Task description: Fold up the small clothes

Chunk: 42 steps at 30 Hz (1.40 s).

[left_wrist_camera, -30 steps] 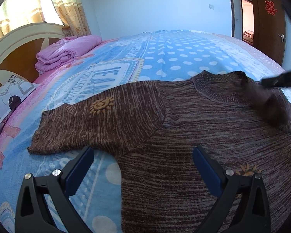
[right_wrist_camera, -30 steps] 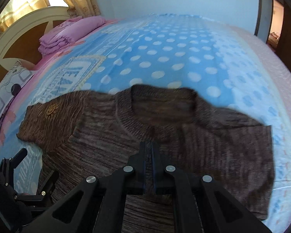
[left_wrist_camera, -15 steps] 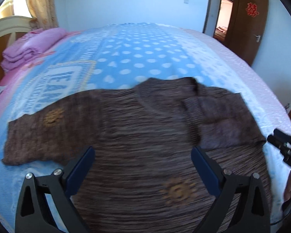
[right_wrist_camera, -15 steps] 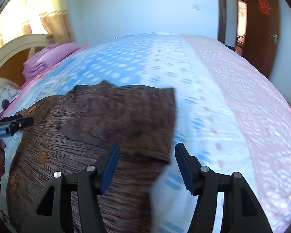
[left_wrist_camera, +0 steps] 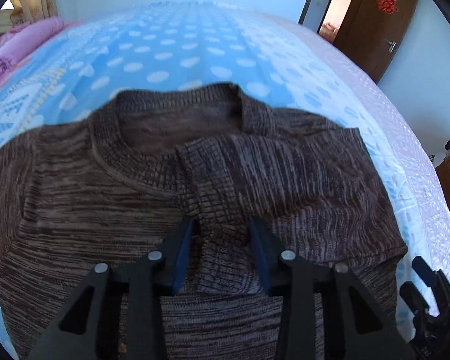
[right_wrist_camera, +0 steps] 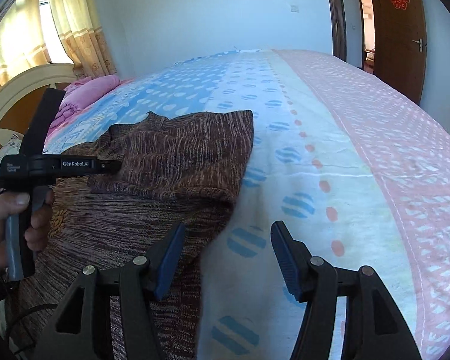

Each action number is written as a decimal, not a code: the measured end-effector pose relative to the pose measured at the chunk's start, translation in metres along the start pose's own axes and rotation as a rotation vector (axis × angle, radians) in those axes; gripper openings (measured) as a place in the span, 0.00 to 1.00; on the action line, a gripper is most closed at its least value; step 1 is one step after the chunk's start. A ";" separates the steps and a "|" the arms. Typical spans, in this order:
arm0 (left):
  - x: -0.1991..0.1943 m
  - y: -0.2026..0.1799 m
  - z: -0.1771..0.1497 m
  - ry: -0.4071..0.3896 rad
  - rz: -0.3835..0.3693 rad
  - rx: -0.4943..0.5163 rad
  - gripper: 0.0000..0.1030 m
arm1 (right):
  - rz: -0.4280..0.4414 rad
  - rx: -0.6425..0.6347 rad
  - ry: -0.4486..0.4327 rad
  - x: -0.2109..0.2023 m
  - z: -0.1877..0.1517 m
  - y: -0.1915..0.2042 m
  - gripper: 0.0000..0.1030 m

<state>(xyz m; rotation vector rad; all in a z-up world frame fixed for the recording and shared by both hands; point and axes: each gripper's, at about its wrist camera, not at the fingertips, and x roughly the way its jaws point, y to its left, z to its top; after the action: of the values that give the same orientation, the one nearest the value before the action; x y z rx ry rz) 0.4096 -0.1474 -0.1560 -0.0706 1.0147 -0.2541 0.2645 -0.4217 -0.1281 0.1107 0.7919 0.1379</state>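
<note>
A brown knit sweater (left_wrist_camera: pixel 111 192) lies flat on the bed, collar away from me. Its right sleeve (left_wrist_camera: pixel 273 177) is folded inward across the chest. My left gripper (left_wrist_camera: pixel 222 240) is half open, its blue pads on either side of the folded sleeve's cuff end, low over the fabric. In the right wrist view the sweater (right_wrist_camera: pixel 177 162) lies left of centre, and my right gripper (right_wrist_camera: pixel 228 249) is open and empty over its right edge and the bedsheet. The left gripper (right_wrist_camera: pixel 105 165) shows there from the side, over the sweater.
The bed (left_wrist_camera: pixel 177 48) has a blue dotted sheet with a pink patterned band (right_wrist_camera: pixel 390 138) on the right. A folded pink quilt (right_wrist_camera: pixel 87 93) lies by the headboard (right_wrist_camera: pixel 18 90). A brown door (right_wrist_camera: pixel 399 30) stands at the far right.
The left gripper swung right and came down over the folded sleeve, its jaws narrowing. The right gripper, shut a second ago, let go of the sleeve and drew back to the sweater's right edge.
</note>
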 end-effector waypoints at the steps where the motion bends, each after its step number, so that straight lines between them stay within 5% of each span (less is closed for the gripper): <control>1: -0.003 -0.001 -0.002 -0.003 -0.017 0.005 0.13 | 0.000 0.001 -0.003 -0.001 0.000 -0.001 0.59; 7: -0.040 0.008 -0.015 -0.060 0.006 -0.001 0.13 | 0.004 0.031 -0.006 0.000 -0.002 -0.003 0.59; 9: -0.036 0.009 -0.018 -0.042 0.040 0.014 0.24 | 0.003 0.024 -0.003 0.002 -0.002 0.000 0.59; 11: -0.030 0.015 -0.018 -0.051 0.124 -0.015 0.56 | 0.000 0.023 -0.002 0.003 -0.003 0.002 0.59; 12: -0.029 0.020 -0.017 -0.066 0.129 -0.036 0.59 | 0.001 0.025 -0.003 0.002 -0.004 0.003 0.59; 13: -0.027 0.025 -0.017 -0.072 0.114 -0.051 0.59 | 0.000 0.025 -0.006 0.002 -0.004 0.003 0.59; 16: -0.011 0.027 -0.011 -0.026 -0.027 -0.037 0.12 | -0.003 0.025 -0.006 0.003 -0.005 0.003 0.60; 19: -0.017 0.025 -0.009 -0.030 -0.047 -0.021 0.07 | -0.005 0.042 -0.005 0.004 -0.006 -0.001 0.60; 25: -0.033 0.032 -0.010 -0.079 0.059 0.035 0.09 | -0.005 0.024 0.014 0.008 -0.007 0.002 0.62; 28: -0.030 0.041 -0.012 -0.074 0.114 0.008 0.22 | -0.016 0.003 0.020 0.009 -0.008 0.007 0.62; 31: -0.028 0.049 -0.012 -0.068 0.209 -0.019 0.64 | -0.029 -0.015 0.031 0.009 -0.010 0.010 0.62; 38: -0.061 0.053 -0.043 -0.118 0.325 0.086 0.66 | -0.055 -0.137 -0.045 -0.016 0.008 0.042 0.62; 41: -0.069 0.060 -0.052 -0.115 0.327 0.091 0.66 | 0.027 -0.203 -0.035 -0.016 0.030 0.076 0.60; 42: -0.072 0.063 -0.055 -0.113 0.320 0.084 0.66 | 0.066 -0.202 -0.017 -0.011 0.037 0.085 0.52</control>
<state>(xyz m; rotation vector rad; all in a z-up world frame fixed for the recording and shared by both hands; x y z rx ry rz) 0.3381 -0.0660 -0.1366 0.1520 0.8870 0.0000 0.2768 -0.3411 -0.0815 -0.0534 0.7540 0.2786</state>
